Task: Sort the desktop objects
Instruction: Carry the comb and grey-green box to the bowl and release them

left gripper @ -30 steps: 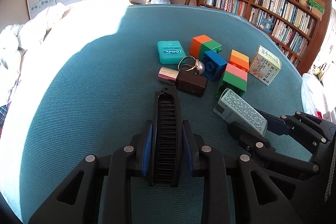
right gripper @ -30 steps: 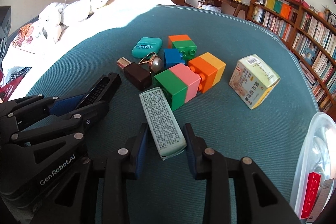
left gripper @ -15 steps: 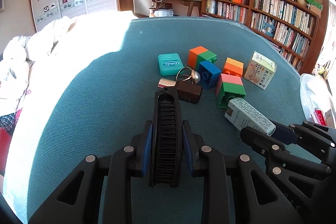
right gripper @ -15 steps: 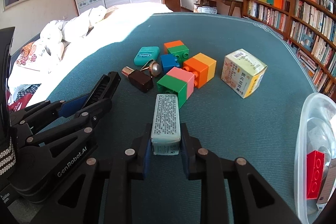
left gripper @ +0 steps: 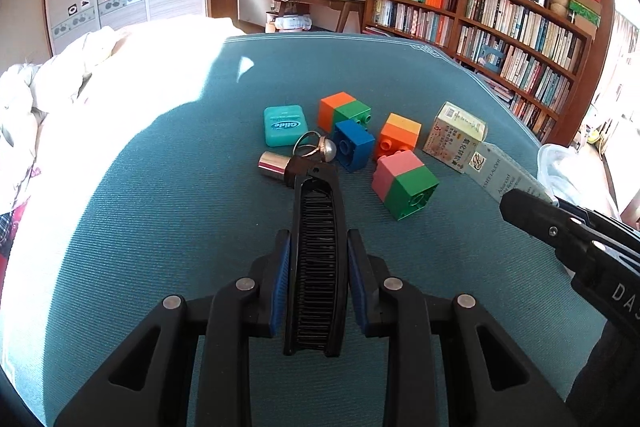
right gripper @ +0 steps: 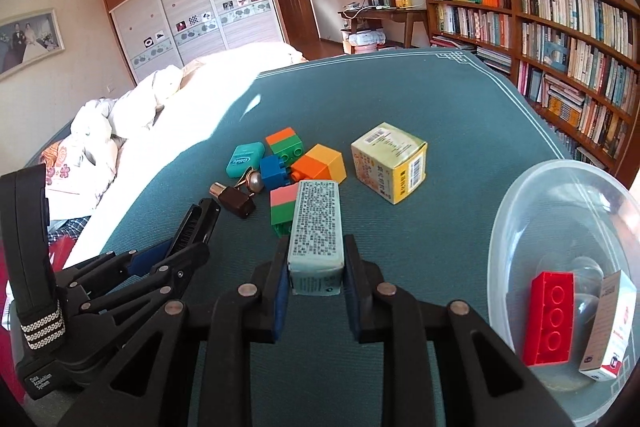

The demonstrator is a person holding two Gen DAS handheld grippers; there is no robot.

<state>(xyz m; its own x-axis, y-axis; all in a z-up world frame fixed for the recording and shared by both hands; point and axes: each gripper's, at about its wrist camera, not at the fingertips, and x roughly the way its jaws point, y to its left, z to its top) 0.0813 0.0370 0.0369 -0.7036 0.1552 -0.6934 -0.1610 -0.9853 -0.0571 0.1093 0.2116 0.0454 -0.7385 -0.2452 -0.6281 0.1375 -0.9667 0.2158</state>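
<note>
Currently, the bench [right gripper: 460, 99] carries four toy blocks: orange-green [left gripper: 344, 110], blue [left gripper: 354, 143], orange-yellow [left gripper: 398, 135] and pink-green [left gripper: 404, 183]. Beside them lie one teal floss case [left gripper: 285, 125], one brown bottle [right gripper: 234, 201], one pearl ring [left gripper: 320, 147] and one yellow carton [right gripper: 390, 161]. One clear tub [right gripper: 516, 211] holds one red brick [right gripper: 550, 319]. The left claw [left gripper: 316, 283] is clamped on one black comb [left gripper: 316, 259]. The right claw [right gripper: 316, 283] is clamped on one pale-green printed box [right gripper: 316, 227], above the bench.
</note>
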